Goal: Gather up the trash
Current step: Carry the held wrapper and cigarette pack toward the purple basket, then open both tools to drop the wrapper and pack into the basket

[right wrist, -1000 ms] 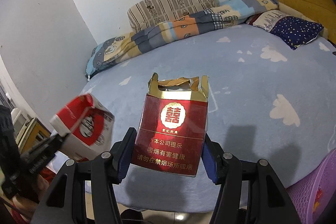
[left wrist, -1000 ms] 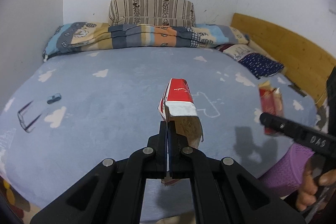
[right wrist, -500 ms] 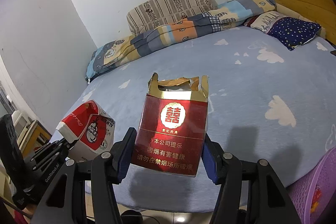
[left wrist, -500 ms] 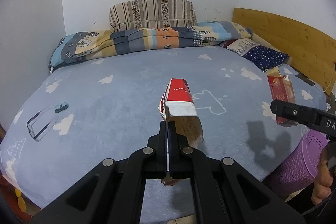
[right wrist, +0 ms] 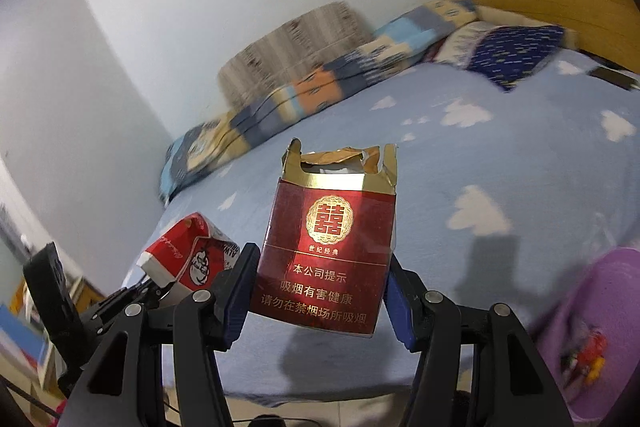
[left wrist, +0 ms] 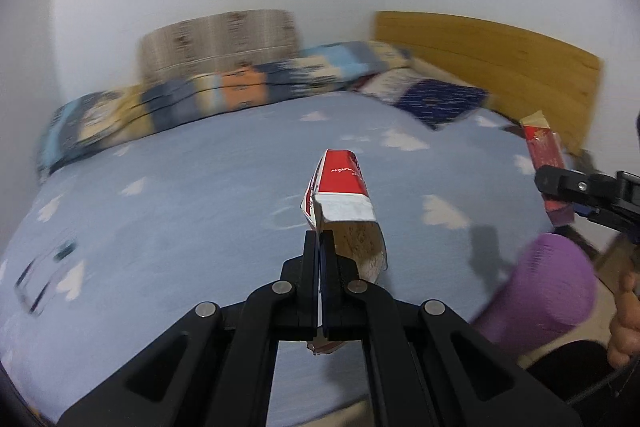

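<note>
My left gripper point(left wrist: 320, 243) is shut on a crumpled red and white paper carton point(left wrist: 340, 191) and holds it above the blue bed; the carton also shows in the right wrist view point(right wrist: 192, 255). My right gripper point(right wrist: 320, 275) is shut on a torn dark red cigarette pack point(right wrist: 328, 247) with a gold top, held upright above the bed's edge. That pack shows at the right in the left wrist view point(left wrist: 546, 163). A purple basket point(left wrist: 536, 295) stands low at the right of the bed, also seen in the right wrist view point(right wrist: 600, 339) with some trash inside.
The blue bed sheet with white clouds point(left wrist: 180, 187) fills the middle. A folded striped quilt point(left wrist: 224, 95), a striped pillow point(left wrist: 216, 43) and a dark blue pillow point(left wrist: 436, 103) lie at the back. A wooden headboard point(left wrist: 500, 67) runs along the right.
Both grippers have swung to the right with their loads still held. The purple basket has come further into both views. The background is blurred by the motion.
</note>
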A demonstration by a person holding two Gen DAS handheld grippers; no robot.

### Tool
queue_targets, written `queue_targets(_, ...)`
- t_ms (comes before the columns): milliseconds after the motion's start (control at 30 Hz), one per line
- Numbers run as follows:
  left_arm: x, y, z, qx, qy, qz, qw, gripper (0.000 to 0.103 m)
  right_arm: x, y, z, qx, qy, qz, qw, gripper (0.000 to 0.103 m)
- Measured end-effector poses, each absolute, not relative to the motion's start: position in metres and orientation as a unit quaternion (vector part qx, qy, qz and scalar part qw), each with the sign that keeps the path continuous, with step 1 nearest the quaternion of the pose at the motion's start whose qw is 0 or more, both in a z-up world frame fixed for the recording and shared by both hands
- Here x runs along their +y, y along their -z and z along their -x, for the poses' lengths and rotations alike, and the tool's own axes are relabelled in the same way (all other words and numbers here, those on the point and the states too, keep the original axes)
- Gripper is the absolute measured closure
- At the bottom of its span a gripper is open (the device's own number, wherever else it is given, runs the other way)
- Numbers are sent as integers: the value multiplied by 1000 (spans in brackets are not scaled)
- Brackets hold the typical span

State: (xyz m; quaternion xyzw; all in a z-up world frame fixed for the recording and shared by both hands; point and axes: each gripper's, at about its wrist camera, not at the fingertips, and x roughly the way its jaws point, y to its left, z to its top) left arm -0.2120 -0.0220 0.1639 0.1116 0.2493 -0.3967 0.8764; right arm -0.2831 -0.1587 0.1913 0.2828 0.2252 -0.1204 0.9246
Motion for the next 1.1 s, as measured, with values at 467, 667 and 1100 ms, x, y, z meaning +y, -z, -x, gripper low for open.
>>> queue_targets(467, -210, -161, 333, 266, 644, -199, 689, 103, -271, -181, 476, 185, 303, -332, 874, 40)
queue_targets(667, -267, -132, 371, 287, 697, -257, 604, 102, -296, -156, 505, 188, 326, -364, 852, 40)
queue_targets(1100, -272, -130, 368, 286, 681, -240, 630, 60, -317, -130, 519, 201, 349, -391, 828, 37)
